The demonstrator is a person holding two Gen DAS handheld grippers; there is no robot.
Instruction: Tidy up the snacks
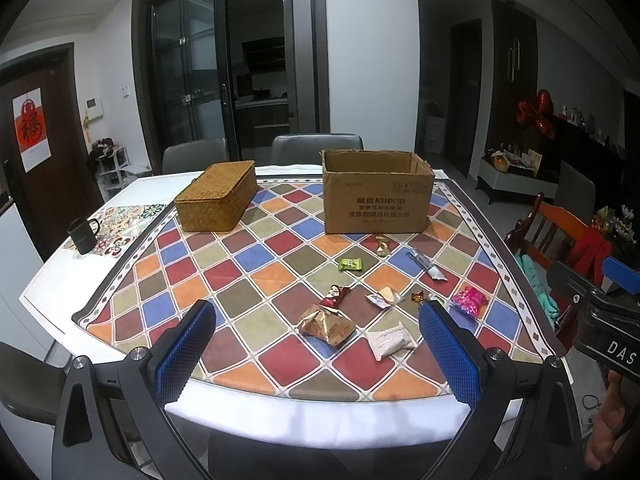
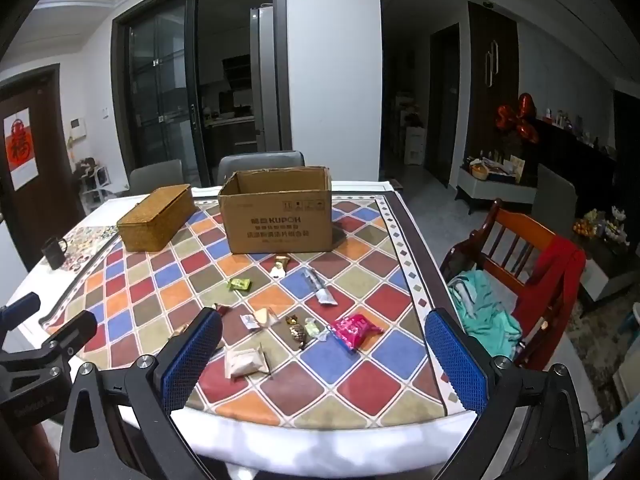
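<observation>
Several wrapped snacks lie loose on the checked tablecloth: a gold packet (image 1: 327,325), a white packet (image 1: 390,342), a pink packet (image 1: 469,300) (image 2: 354,330), a green candy (image 1: 351,265) (image 2: 239,284) and a grey stick sachet (image 1: 427,266) (image 2: 320,286). Behind them stands an open cardboard box (image 1: 376,200) (image 2: 280,216). A closed woven basket (image 1: 218,197) (image 2: 158,216) sits to its left. My left gripper (image 1: 318,354) hovers open over the table's near edge, nothing between its blue pads. My right gripper (image 2: 324,362) is open too, above the white packet (image 2: 244,362).
A dark mug (image 1: 83,234) (image 2: 54,252) stands on a patterned mat at the table's left. Grey chairs (image 1: 316,146) stand behind the table. A wooden chair (image 2: 516,256) draped with red and teal clothes is close to the table's right edge.
</observation>
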